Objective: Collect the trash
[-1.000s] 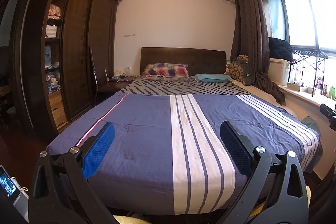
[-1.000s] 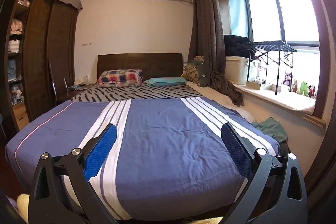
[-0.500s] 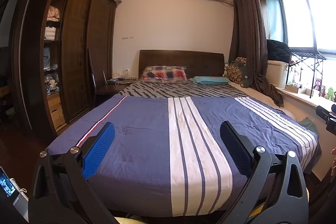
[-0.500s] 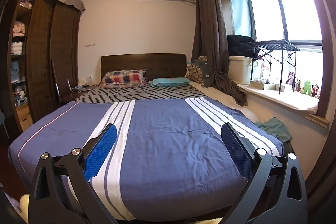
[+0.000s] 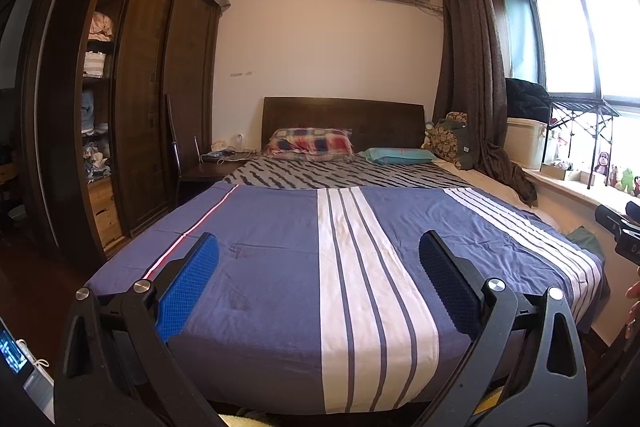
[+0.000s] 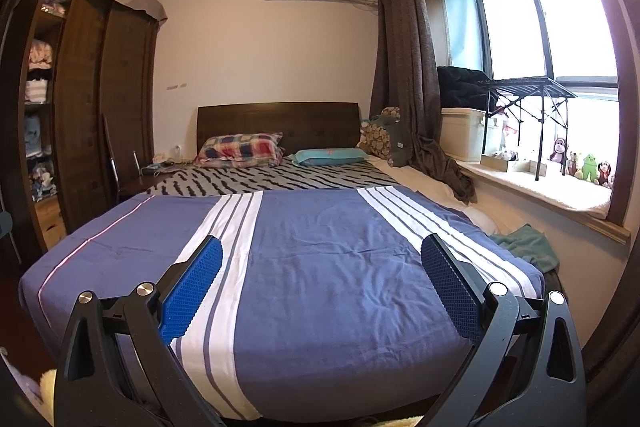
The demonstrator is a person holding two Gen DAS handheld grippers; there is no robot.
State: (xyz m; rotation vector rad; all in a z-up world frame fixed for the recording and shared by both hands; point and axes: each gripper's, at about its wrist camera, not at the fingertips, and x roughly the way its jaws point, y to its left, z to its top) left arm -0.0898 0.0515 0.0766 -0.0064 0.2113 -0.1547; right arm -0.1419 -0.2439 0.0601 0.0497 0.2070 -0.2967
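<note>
No trash shows in either view. My left gripper [image 5: 318,259] is open and empty, held at the foot of a bed with a blue and white striped cover [image 5: 280,259]. My right gripper [image 6: 322,263] is open and empty too, held at the foot of the same bed [image 6: 320,247], further to the right. The right gripper's body shows at the right edge of the left wrist view [image 5: 620,231]. A crumpled green cloth [image 6: 528,243] lies at the bed's right edge, by the window wall.
A dark wooden wardrobe [image 5: 132,107] stands to the left, with a chair and bedside table [image 5: 208,167] beyond it. Pillows [image 5: 310,143] lie at the headboard. A windowsill [image 6: 540,183] with a white box, a folding rack and plush toys runs along the right.
Both views have tilted slightly upward, so the bed sits a little lower in the frames. Both grippers stay open and empty.
</note>
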